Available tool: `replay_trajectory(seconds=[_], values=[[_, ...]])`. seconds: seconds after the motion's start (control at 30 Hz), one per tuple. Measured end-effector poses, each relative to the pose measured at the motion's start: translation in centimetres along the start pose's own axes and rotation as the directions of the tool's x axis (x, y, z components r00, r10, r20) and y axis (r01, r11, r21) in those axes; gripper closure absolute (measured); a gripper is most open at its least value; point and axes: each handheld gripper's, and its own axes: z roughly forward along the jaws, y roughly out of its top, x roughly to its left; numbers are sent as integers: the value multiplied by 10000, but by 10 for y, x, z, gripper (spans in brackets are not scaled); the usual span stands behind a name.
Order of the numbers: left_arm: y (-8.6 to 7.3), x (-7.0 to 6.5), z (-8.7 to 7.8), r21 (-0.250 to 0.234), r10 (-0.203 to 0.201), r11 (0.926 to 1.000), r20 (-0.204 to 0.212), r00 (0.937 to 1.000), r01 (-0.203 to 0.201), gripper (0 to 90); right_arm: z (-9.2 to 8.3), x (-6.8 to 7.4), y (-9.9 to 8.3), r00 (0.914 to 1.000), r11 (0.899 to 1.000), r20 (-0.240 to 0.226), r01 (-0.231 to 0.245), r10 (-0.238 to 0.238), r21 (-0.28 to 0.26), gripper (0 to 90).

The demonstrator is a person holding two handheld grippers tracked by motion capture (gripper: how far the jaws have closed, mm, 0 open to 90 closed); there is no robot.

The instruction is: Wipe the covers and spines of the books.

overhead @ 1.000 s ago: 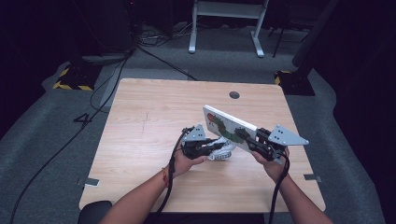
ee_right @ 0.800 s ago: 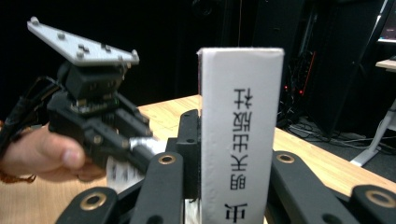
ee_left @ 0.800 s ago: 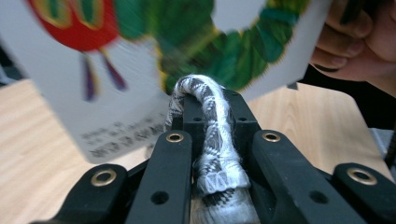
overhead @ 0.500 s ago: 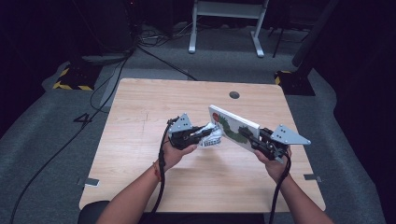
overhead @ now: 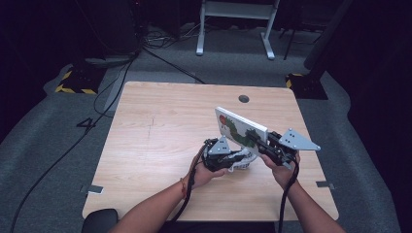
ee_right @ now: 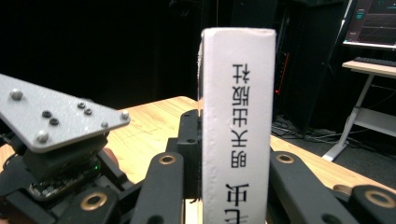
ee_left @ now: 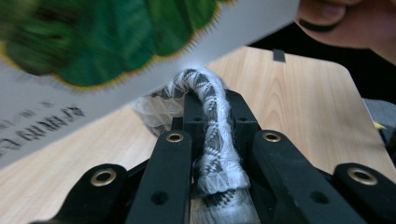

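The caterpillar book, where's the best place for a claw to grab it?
Probably by its spine end, coming from the person's right side, as the right claw does now. The book is thin, flat and stiff, so two jaws can pinch its covers there. That keeps the picture side clear and leaves room underneath, where the left claw holds the white cloth.

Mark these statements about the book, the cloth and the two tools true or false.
1. The right tool is shut on the book. True.
2. The book lies flat on the table. False: it is held up, tilted above it.
3. The left tool grips a black-and-white cloth. True.
4. The book's cover shows a red car. False: it shows a green caterpillar.
5. The cloth is beneath the book. True, as the left gripper view shows.
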Motion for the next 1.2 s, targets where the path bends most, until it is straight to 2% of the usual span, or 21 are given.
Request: replay_trajectory(seconds=[0.1, 0.17, 0.2, 0.27, 0.3, 0.37, 0.43, 0.5, 0.53, 0.63, 0.73, 0.83, 0.93, 0.97, 1.03, 1.13, 1.2], values=[[-1, 4, -10, -77, -18, 10000, -359, 9994, 15, 820, -1, 0, 1, 10000, 9999, -33, 10, -10, -128, 754], [-3, 12, -18, -100, -157, 9998, -694, 9975, 150, 820, -2, 0, 1, 10000, 9998, -27, -71, 70, -190, 754], [-3, 12, -18, -100, -157, 9998, -694, 9975, 150, 820, -2, 0, 1, 10000, 9998, -27, -71, 70, -190, 754], [-5, 25, -28, -232, -452, 9988, -1147, 9924, 428, 820, -4, -2, 2, 9999, 9996, 66, -94, 96, -263, 754], [-6, 29, -29, -225, -447, 9989, -1399, 9892, 419, 820, -5, -3, 2, 9999, 9995, 45, -124, 125, -293, 754], [-8, 36, -32, -270, -634, 9978, -1566, 9856, 599, 820, -5, -4, 3, 9997, 9991, 74, -236, 239, -354, 754], [-9, 40, -32, -240, -577, 9982, -1836, 9813, 542, 820, -6, -4, 3, 9996, 9990, 97, -245, 249, -383, 754], [-9, 42, -32, -243, -660, 9977, -1884, 9799, 625, 820, -6, -4, 3, 9997, 9990, 72, -247, 250, -375, 754], [-10, 44, -33, -265, -682, 9976, -2008, 9773, 642, 820, -6, -4, 3, 9996, 9990, 46, -264, 266, -356, 754], [-9, 44, -34, -336, -751, 9970, -1921, 9785, 699, 820, -5, -4, 1, 9996, 9991, -42, -270, 269, -336, 754], [-1, 27, -28, -155, -82, 9999, -1603, 9870, 58, 820, -4, -4, 2, 9999, 9996, -3, -126, 125, -249, 755], [6, 12, -21, -120, 333, 9993, -1082, 9936, -348, 819, -3, -3, 6, 9993, 9997, 360, 74, -66, -217, 755], [7, 5, -15, -64, 514, 9986, -856, 9950, -522, 819, 0, 1, 7, 9988, 9994, 335, 355, -353, -44, 755], [7, -3, -7, 88, 626, 9980, -613, 9962, -622, 819, 1, 1, 7, 9986, 9991, 330, 413, -413, -15, 755], [7, -10, 0, 167, 775, 9969, -455, 9960, -768, 819, 3, 3, 7, 9988, 9991, 253, 420, -420, -2, 755], [7, -15, 8, 286, 961, 9951, -557, 9938, -947, 819, 4, 5, 8, 9986, 9988, 222, 483, -483, -13, 755], [7, -17, 11, 124, 787, 9969, -656, 9947, -780, 819, 5, 6, 8, 9986, 9987, 144, 515, -515, 5, 755]])
